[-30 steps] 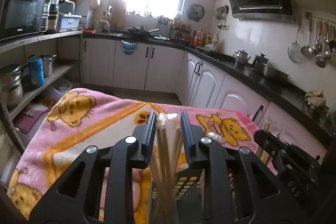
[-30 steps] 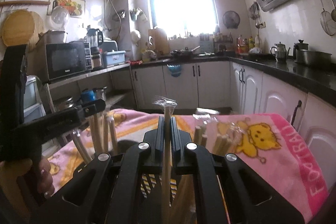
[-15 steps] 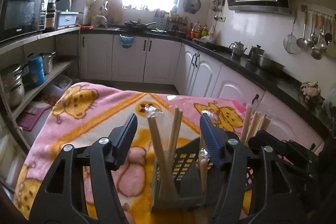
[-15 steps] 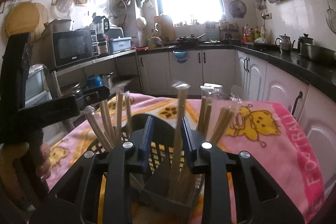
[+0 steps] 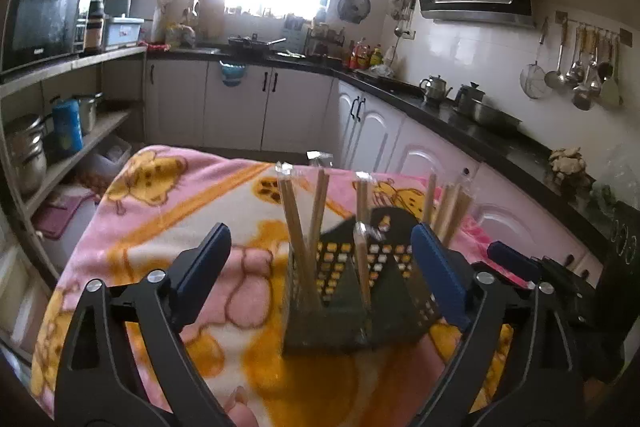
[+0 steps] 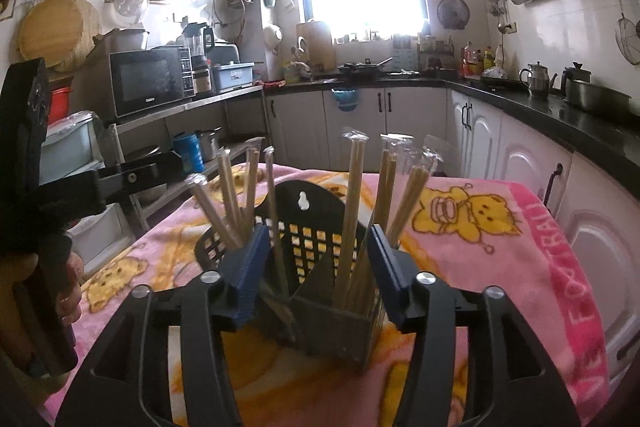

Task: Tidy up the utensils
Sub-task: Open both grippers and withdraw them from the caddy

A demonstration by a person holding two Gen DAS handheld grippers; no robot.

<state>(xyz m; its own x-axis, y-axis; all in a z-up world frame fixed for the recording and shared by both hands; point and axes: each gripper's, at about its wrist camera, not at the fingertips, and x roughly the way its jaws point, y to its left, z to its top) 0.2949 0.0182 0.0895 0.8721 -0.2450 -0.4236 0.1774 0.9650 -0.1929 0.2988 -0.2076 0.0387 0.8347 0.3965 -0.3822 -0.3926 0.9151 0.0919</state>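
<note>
Utensil holder: dark grey to black plastic, walls pierced in a square grid. Chopsticks in it: pale tan wood, each pair in a clear wrapper. Blanket beneath: pink, with orange bands, yellow cartoon bears and a hot-pink border bearing pale lettering. Left gripper and right gripper: black frames, blue pads, silver screw heads. Cabinets: white, black handles. Countertop: glossy black.
</note>
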